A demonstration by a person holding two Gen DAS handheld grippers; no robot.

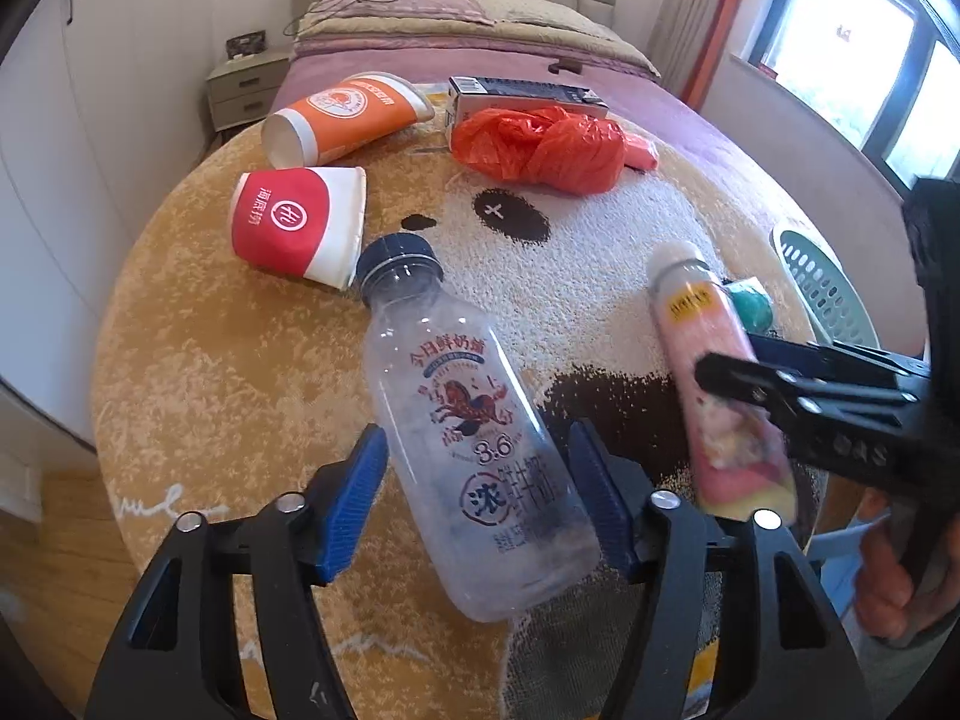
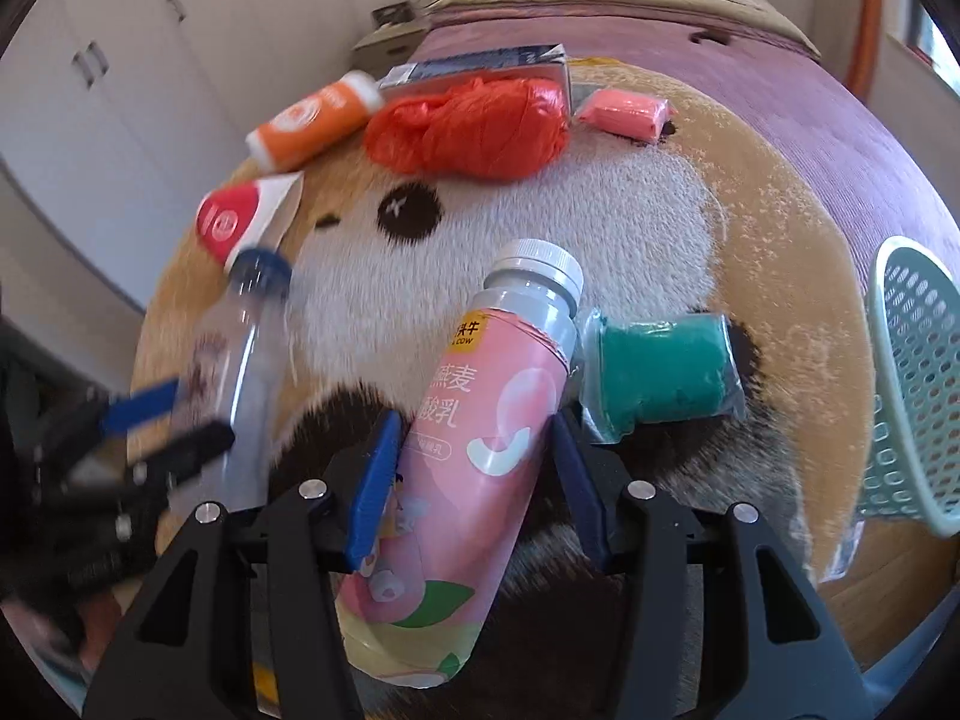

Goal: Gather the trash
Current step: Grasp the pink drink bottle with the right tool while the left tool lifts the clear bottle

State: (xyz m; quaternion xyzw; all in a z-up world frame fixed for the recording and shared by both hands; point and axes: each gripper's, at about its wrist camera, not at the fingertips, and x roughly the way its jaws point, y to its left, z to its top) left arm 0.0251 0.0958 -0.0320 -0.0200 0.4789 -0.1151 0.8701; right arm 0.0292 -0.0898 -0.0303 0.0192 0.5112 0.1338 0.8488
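My left gripper (image 1: 480,498) straddles the clear bottle (image 1: 474,438), pads apart, on the rug (image 1: 210,360); my right gripper (image 2: 474,480) likewise brackets the pink bottle (image 2: 474,438) (contact unclear).

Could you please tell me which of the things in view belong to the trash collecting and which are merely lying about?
Part of the job:
clear plastic bottle with a dark blue cap
pink yoghurt bottle with a white cap
orange paper cup
red and white paper cup
crumpled orange plastic bag
pale green perforated basket

Merely lying about:
round bear-face rug
bedside cabinet
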